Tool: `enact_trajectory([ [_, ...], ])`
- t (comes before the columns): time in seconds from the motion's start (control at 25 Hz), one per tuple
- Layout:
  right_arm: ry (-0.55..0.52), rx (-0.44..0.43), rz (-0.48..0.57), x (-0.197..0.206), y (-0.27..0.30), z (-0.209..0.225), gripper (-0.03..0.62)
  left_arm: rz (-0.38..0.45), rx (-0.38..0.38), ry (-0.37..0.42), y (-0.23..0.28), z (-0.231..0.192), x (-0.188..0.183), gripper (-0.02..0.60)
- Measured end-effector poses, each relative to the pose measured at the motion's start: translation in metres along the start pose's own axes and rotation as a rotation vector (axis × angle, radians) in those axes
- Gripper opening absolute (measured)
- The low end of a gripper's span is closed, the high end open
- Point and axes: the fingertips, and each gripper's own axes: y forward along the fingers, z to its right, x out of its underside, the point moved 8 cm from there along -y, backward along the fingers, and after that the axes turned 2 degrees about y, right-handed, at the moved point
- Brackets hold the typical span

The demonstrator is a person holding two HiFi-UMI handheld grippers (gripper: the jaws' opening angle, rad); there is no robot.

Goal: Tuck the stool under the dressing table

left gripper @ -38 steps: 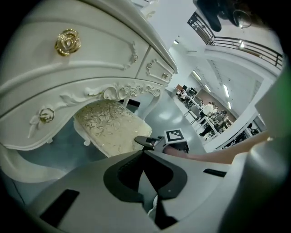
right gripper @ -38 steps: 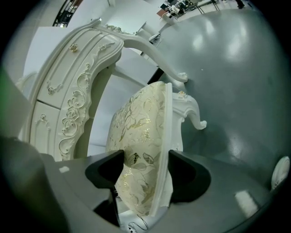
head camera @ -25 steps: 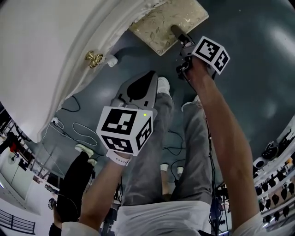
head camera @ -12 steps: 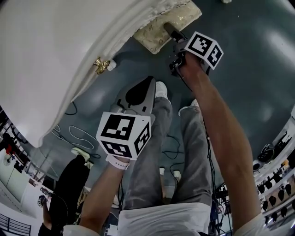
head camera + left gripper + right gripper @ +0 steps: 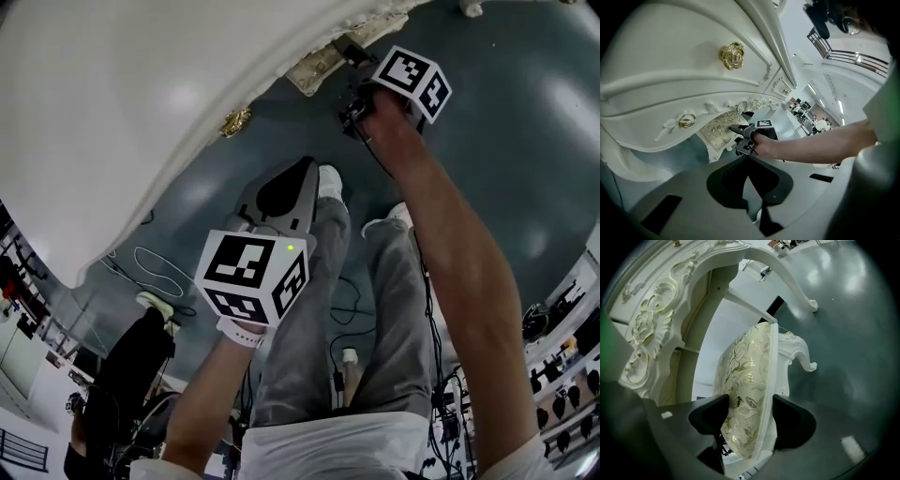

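The stool [image 5: 314, 67] has a cream, gold-patterned seat [image 5: 745, 376] and white carved legs [image 5: 805, 356]. In the head view only a sliver of it shows past the white dressing table's [image 5: 141, 112] edge. My right gripper [image 5: 343, 52] holds the seat's edge; its jaws are closing, with the cushion and seat frame pressed between the pads [image 5: 750, 401]. The left gripper view shows that hand and the stool [image 5: 719, 131] under the table's carved apron [image 5: 670, 70]. My left gripper [image 5: 302, 169] hangs above my legs, shut and holding nothing [image 5: 749, 163].
The table's curved leg [image 5: 801, 291] stands on the grey-green floor beyond the stool. A gold knob [image 5: 234, 121] sits on the table front. My white shoes [image 5: 330, 178] and several cables [image 5: 155, 267] are on the floor. Another person in black [image 5: 131, 375] stands at lower left.
My right gripper has pushed the stool further under the table; far less of the seat shows in the head view. The left gripper has hardly moved.
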Motion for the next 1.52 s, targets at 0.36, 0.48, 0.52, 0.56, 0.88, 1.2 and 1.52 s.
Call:
enact_trajectory([
  [0.36,0.056,0.028,-0.025,0.001,0.001,-0.004,0.298,0.03,-0.001,0.0,-0.008,0.016,-0.005,0.006],
  [0.48,0.002,0.03,-0.04,0.002,-0.012,-0.01,0.29,0.037,-0.005,0.014,-0.017,0.021,-0.008,0.006],
  [0.52,-0.015,0.024,-0.048,0.002,-0.017,-0.014,0.29,0.041,-0.008,0.017,-0.02,0.023,-0.009,0.006],
  [0.56,-0.031,0.018,-0.056,0.002,-0.023,-0.019,0.29,0.045,-0.011,0.019,-0.023,0.026,-0.009,0.006],
  [0.88,-0.131,-0.002,-0.107,-0.003,-0.077,-0.051,0.272,0.081,-0.017,0.027,-0.046,0.058,-0.017,0.007],
  [1.2,-0.213,-0.046,-0.112,0.007,-0.168,-0.099,0.178,0.125,-0.016,0.037,-0.094,0.111,-0.021,0.006],
  [1.52,-0.452,-0.078,-0.138,0.017,-0.262,-0.144,0.125,0.134,0.005,0.065,-0.13,0.157,-0.018,0.006],
])
